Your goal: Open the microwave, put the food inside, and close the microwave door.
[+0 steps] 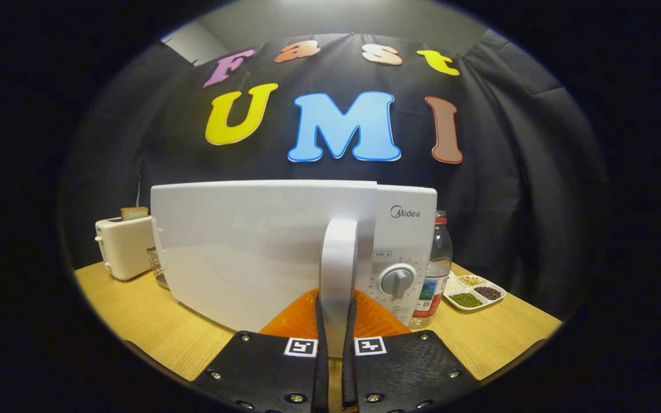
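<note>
A white microwave (405, 241) stands on the wooden table (135, 315), its control panel and round dial (397, 281) to the right. Its white door (238, 246) is swung partly outward toward me. The door's upright white handle (337, 269) runs down between my two fingers, and my gripper (336, 321) is shut on it, both fingers pressing its sides near the lower end. The inside of the microwave is hidden behind the door.
A white toaster (124, 246) with a slice of bread (134, 213) stands at the back left. A plastic bottle (436, 264) is right of the microwave, and a white divided dish of beans (474, 292) lies beyond it. A metal basket (157, 267) peeks out behind the door.
</note>
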`<state>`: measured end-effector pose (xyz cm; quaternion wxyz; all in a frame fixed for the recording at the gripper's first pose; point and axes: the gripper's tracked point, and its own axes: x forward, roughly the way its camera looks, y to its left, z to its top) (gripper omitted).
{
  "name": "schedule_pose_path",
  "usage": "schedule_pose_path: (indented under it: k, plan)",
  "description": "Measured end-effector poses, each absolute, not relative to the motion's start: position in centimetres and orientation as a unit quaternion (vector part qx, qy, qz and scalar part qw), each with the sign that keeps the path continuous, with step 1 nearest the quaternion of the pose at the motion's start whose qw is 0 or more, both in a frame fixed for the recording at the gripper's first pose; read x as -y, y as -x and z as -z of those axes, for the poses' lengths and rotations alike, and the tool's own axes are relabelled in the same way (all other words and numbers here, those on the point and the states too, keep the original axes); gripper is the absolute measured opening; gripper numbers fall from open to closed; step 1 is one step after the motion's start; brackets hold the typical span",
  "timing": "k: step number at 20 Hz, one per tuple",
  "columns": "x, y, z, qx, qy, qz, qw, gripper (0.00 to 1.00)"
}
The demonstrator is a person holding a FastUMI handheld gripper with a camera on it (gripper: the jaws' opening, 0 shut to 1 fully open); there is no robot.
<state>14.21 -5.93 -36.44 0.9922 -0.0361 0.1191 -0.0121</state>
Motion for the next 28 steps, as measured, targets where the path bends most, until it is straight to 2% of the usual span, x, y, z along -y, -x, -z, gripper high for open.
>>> schedule_pose_path:
  k: [3,10,19,28]
  plan:
    - [5.1,-12.5,36.5,-0.159,0.008,-0.014,0.987,0.09]
    - [-0.3,-4.7,35.9,-0.184,0.004,-0.076,0.98,0.09]
    - [-13.8,4.0,35.3,-0.147,-0.009,-0.14,0.979,0.08]
    - [-22.9,5.6,35.5,-0.09,0.028,-0.015,0.995,0.1]
